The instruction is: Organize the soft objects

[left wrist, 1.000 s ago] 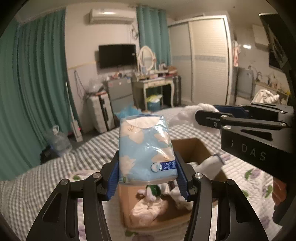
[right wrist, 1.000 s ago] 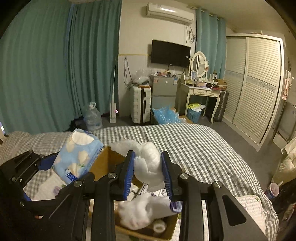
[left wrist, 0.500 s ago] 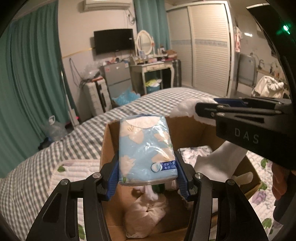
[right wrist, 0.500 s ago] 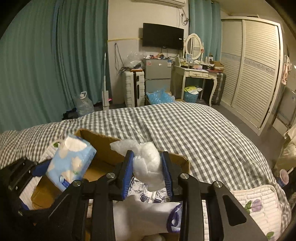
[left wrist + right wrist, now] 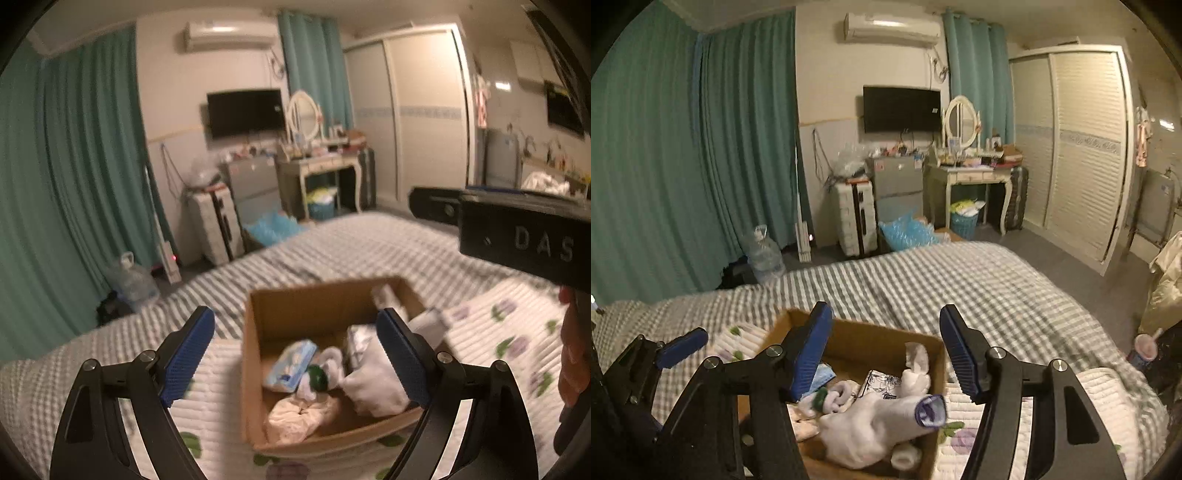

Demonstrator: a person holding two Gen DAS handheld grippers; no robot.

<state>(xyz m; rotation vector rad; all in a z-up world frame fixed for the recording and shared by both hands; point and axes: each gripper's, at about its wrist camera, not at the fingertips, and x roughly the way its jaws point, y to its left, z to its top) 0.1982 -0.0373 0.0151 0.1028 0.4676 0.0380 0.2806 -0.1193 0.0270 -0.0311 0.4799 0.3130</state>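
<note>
Both grippers, left [image 5: 295, 354] and right [image 5: 884, 350], hang empty with jaws apart above the cardboard box [image 5: 255, 354] on the bed, its soft things just below the 2.

Gingham-covered bed [image 5: 960, 280], a floral quilted pad [image 5: 509, 332] (white) and cardboard box [image 5: 291, 306] on top

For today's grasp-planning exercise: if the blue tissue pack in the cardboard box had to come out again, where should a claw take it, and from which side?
Grip the blue tissue pack across its two long, flat faces near its raised upper end, coming from above through the open top of the cardboard box. It lies tilted against other soft items, and the box walls block any side approach. The left claw, open above the box, looks best placed.
</note>
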